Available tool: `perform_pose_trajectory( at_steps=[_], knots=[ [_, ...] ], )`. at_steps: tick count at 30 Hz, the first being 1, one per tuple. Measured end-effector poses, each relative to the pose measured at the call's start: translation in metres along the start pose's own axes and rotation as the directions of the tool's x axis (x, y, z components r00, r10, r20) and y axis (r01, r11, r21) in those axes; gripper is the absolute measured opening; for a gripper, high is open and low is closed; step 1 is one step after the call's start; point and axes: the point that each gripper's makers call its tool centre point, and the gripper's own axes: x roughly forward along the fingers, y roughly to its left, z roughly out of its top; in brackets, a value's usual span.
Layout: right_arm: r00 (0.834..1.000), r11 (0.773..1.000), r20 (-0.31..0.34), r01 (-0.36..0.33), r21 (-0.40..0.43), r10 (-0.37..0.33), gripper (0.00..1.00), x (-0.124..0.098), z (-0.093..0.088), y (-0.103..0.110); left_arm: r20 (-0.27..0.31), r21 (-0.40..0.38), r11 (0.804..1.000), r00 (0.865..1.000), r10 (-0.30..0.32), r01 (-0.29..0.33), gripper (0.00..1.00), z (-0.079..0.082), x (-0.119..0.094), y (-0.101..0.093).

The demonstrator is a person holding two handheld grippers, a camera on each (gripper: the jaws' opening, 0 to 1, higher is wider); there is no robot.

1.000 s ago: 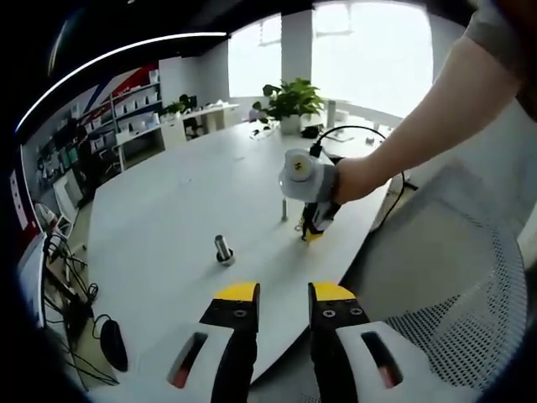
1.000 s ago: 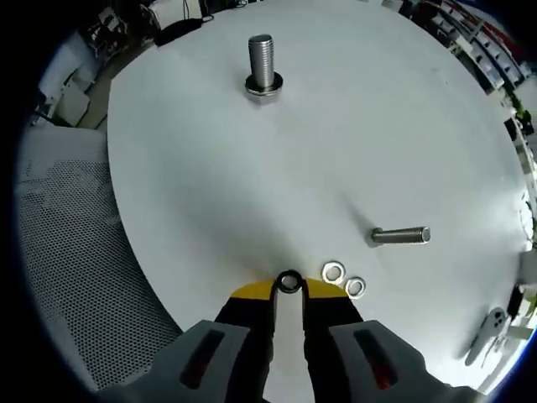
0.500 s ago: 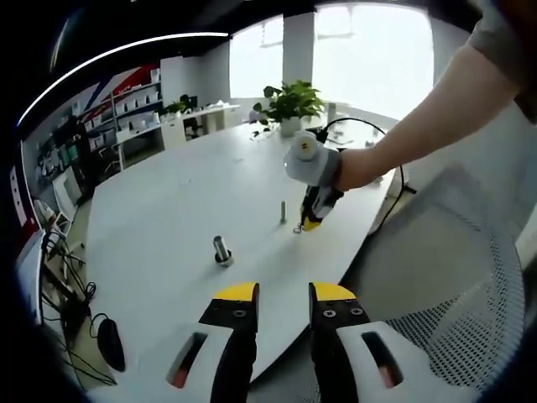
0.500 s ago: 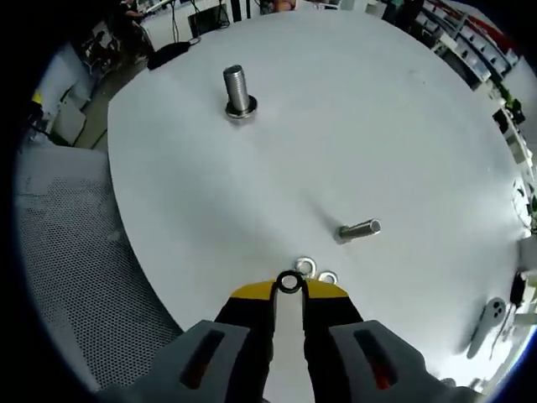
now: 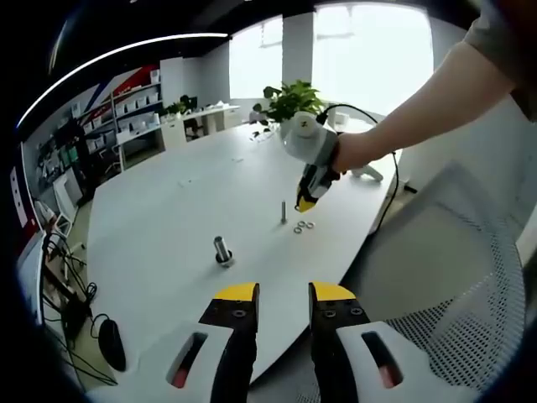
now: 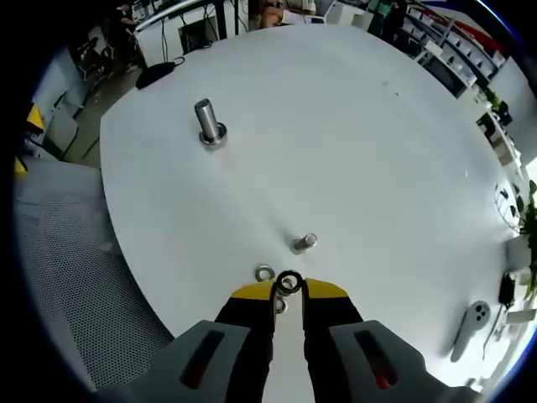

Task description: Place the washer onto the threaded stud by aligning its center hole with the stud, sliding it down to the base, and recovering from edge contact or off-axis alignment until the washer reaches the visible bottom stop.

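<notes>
Office room with shelving far left and bright windows at the far end, big rounded white counter [image 5: 168,227] in the middle. Grey mesh chair [image 5: 453,285] at the counter's near right edge in the left gripper view. Green potted plant [image 5: 289,99] at the far end of the counter. Person's bare arm [image 5: 419,109] reaches in from the right, holding the right claw [image 5: 307,201] above the counter.

Left claw [image 5: 282,294] hangs off the near counter edge, yellow-tipped jaws parted with a gap, nothing between them.

Right claw [image 6: 289,290] has its jaws pinched on a small dark-looking metal ring washer [image 6: 289,281], held at the tips, up off the counter.

Tall threaded steel stud on a flanged base [image 6: 207,123] stands upright far left in the right gripper view, well apart from the held washer. Smaller upright steel bolt [image 6: 304,243] stands just beyond the claw tips. Loose silver washer [image 6: 265,273] lies flat just left of the tips; a second one is partly hidden under the jaws.
</notes>
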Motion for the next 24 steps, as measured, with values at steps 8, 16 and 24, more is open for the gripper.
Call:
perform_pose_trajectory(
  at_steps=[8, 16, 24],
  knots=[
    [1.000, 0.999, 0.015, 0.019, -0.034, -0.019, 0.13, -0.007, 0.005, -0.004, 0.002, -0.001, 1.000, 1.000, -0.003, 0.003, 0.21, 0.000, 0.000, 0.000],
    [0.997, 0.999, 0.070, 0.024, -0.039, -0.021, 0.13, -0.012, 0.025, -0.008, -0.003, -0.001, 1.000, 1.000, -0.003, 0.003, 0.21, -0.001, 0.000, 0.000],
    [0.998, 0.999, 0.069, 0.012, -0.049, -0.009, 0.13, -0.007, 0.028, -0.007, -0.005, 0.000, 1.000, 1.000, 0.000, 0.000, 0.21, -0.001, 0.000, 0.000]
  ],
)
